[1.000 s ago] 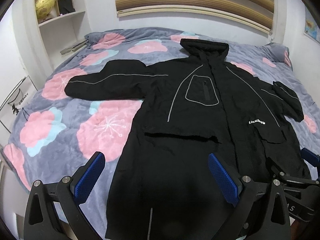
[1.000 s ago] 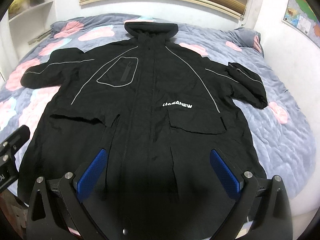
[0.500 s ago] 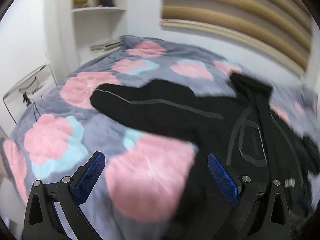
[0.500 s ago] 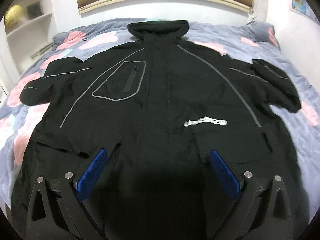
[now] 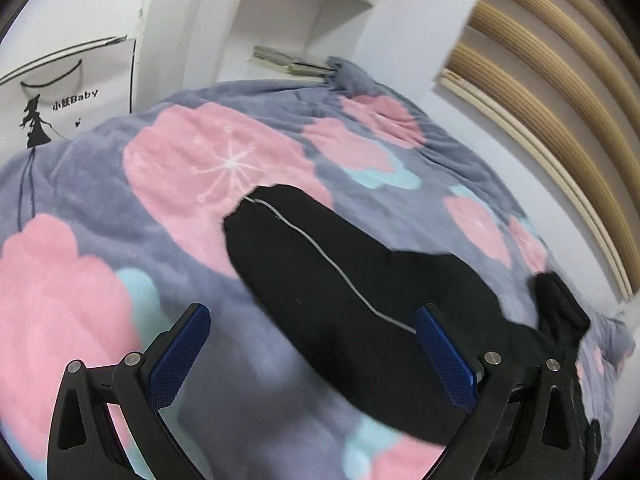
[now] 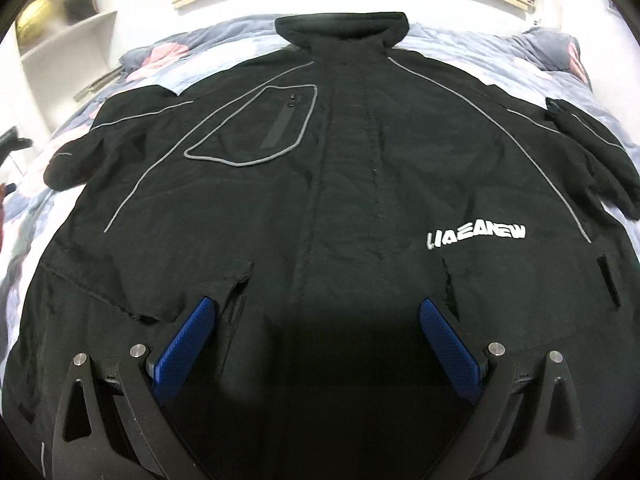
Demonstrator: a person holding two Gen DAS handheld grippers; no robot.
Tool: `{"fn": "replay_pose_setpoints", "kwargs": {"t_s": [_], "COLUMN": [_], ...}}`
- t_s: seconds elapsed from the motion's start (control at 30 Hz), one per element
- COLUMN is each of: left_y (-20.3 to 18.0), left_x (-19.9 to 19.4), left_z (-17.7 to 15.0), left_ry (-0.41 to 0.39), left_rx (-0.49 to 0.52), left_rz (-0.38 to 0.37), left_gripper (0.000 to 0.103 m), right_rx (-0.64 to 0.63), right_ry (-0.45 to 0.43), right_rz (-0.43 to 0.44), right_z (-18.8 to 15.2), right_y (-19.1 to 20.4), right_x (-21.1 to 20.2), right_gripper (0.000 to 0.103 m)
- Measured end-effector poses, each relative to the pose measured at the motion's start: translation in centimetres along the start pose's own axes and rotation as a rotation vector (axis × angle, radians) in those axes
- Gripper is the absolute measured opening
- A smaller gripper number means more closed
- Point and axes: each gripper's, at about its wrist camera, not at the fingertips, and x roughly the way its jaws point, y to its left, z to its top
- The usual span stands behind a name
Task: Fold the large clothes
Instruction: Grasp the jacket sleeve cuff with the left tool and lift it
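A large black hooded coat (image 6: pixel 340 184) with grey piping and white lettering lies spread flat, front up, on the bed. In the left wrist view its left sleeve (image 5: pixel 320 264) stretches out over the flowered blanket, cuff toward the wall. My left gripper (image 5: pixel 312 344) is open and empty, just above the sleeve's middle. My right gripper (image 6: pixel 316 340) is open and empty, low over the coat's lower front between the two flap pockets. The right sleeve (image 6: pixel 592 152) is folded back at the coat's right edge.
The bed has a grey blanket with pink and blue flowers (image 5: pixel 168 184). White shelves (image 5: pixel 304 8) and a white bag with a black figure (image 5: pixel 68 96) stand beside the bed on the left. A wooden slatted headboard (image 5: pixel 560 92) runs along the far wall.
My left gripper has swung left and forward, from the coat's hem to over the left sleeve. My right gripper has moved closer over the coat's front. Both stay open.
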Motion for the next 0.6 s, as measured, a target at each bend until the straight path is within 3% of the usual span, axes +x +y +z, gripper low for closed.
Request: {"fn": "replay_pose_setpoints", "kwargs": {"t_s": [0.27,0.37,0.4,0.43,0.53,0.6], "left_y": [2.9,3.6,3.8,3.9,3.4,2.3], "left_x": [6.2,8.6,9.2,9.7,10.0,9.0], "left_z": [1.4,1.3,1.1,0.9,0.6,0.6], "left_ry": [0.010,0.054,0.074,0.088,0.088,0.051], "left_rx": [-0.130,-0.170,-0.179,-0.181,-0.153,-0.096], "left_rz": [0.031,0.030,0.028,0.017,-0.041,-0.031], "left_gripper": [0.102,0.097,0.082,0.060,0.029,0.020], "right_rx": [0.006,0.011,0.011,0.010,0.008,0.010], "right_ry": [-0.018,-0.021,-0.021,-0.020,-0.019,-0.019], "right_rz": [0.036,0.047,0.048,0.047,0.048,0.049], "right_z": [-0.5,-0.6,-0.6,-0.6,-0.6,-0.6], "right_y": [-0.3,-0.4,-0.3,-0.3,-0.4,-0.4], "right_x": [0.5,0.5,0.5,0.6,0.7,0.7], "right_gripper": [0.103,0.103,0.103,0.103,0.103,0.103]}}
